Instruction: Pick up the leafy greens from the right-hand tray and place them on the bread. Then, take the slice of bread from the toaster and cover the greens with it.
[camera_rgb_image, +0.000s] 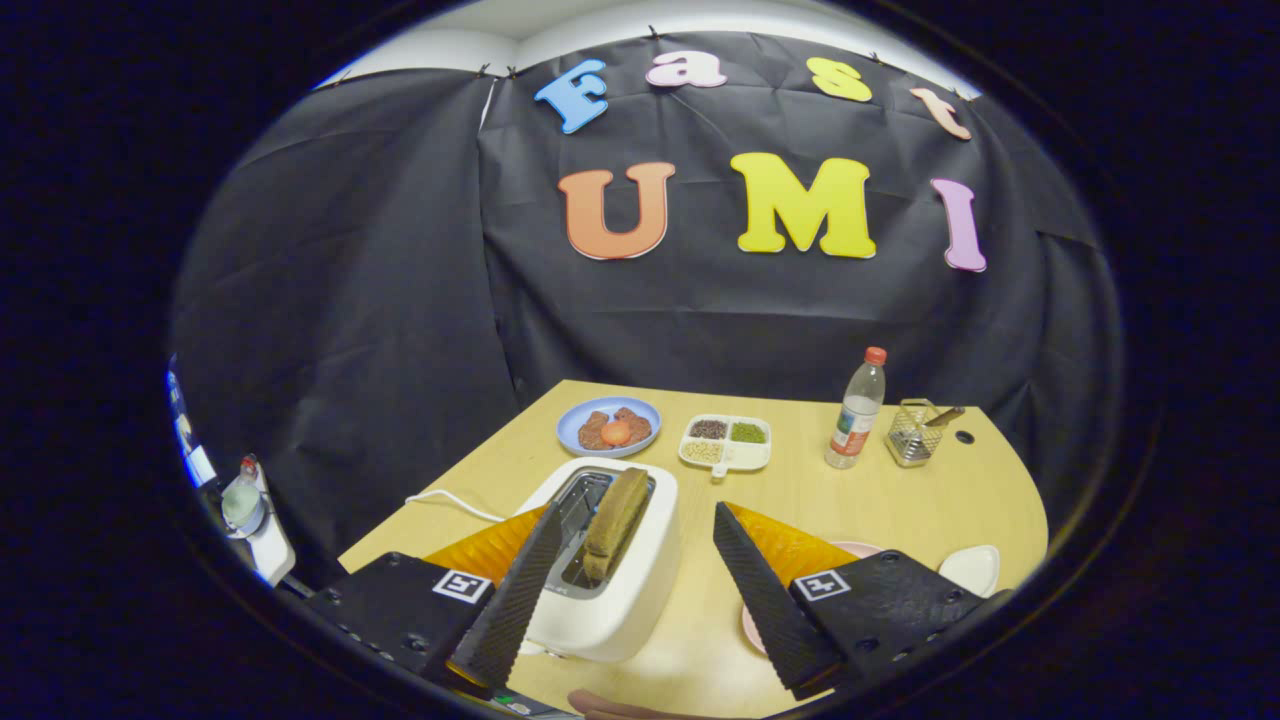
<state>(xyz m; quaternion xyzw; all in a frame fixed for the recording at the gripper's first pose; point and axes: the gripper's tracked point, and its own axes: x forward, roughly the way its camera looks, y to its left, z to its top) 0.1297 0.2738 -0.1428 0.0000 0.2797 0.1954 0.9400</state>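
gripper (632, 560) spread wide over the wooden table (900, 500), toaster (610, 570) between its fingers, black cloth wall behind.

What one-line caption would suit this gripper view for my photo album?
Open hand-held gripper poised over a white toaster with a bread slice standing in its slot.

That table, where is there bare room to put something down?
Bare wood lies between the toaster and the water bottle, ahead of the open tongs. The far edge is crowded: blue plate, divided dish, bottle, wire basket.
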